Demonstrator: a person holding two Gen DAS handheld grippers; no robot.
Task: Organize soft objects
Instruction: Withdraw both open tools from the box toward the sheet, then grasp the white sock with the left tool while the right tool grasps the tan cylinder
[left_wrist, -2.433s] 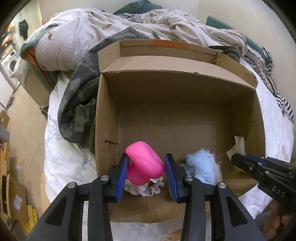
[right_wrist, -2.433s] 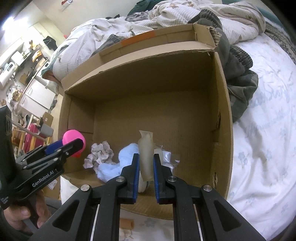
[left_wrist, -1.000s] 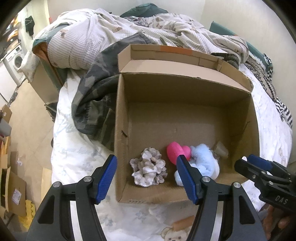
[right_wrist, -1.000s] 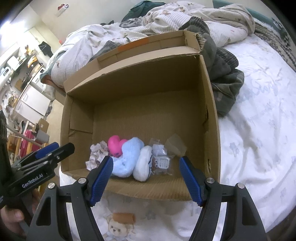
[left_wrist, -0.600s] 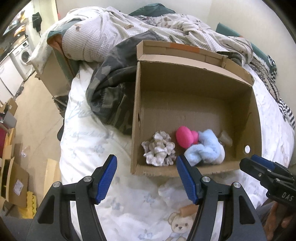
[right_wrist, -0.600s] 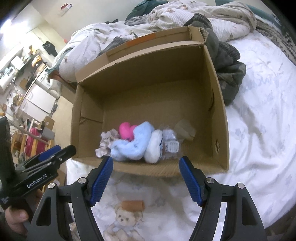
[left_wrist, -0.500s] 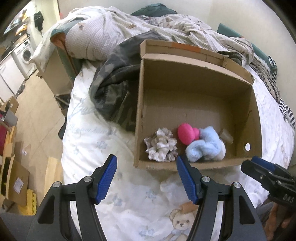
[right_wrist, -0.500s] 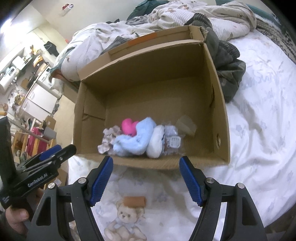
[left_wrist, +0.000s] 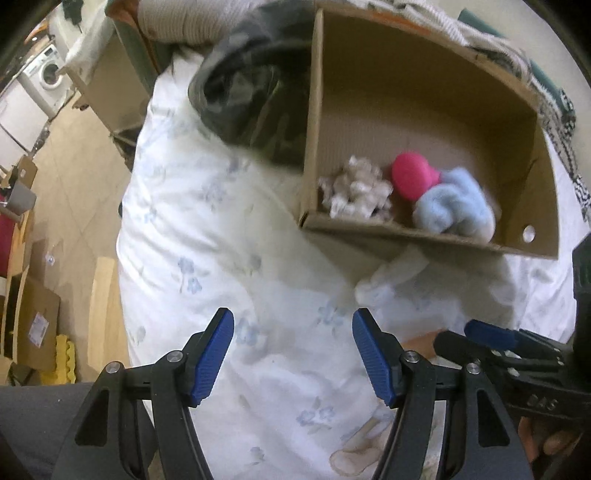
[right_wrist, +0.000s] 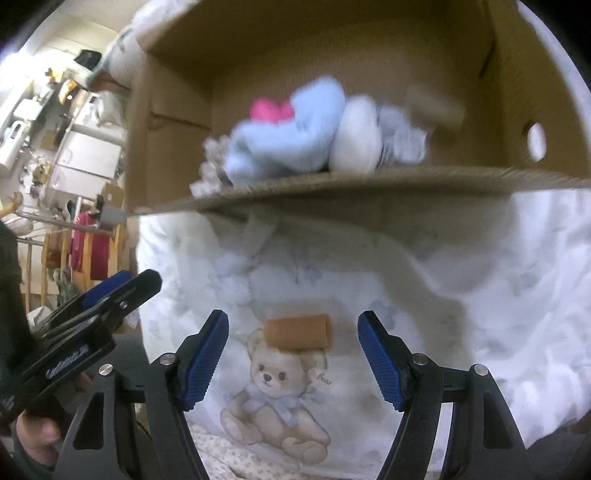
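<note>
With the right gripper (right_wrist: 291, 350) wide, empty and closing around the tan roll (right_wrist: 297, 331) between its jaws, it could pinch the bedsheet (right_wrist: 461, 295) beneath too.

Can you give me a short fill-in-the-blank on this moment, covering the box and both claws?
1. The pink toy lies inside the cardboard ____.
2. Nothing sits between the blue pads of the left claw; its jaws stand ____.
3. Between the pads of the right claw lies a small ____ roll on the sheet.
4. The sheet carries a printed teddy ____.

Missing words: box; open; brown; bear
</note>
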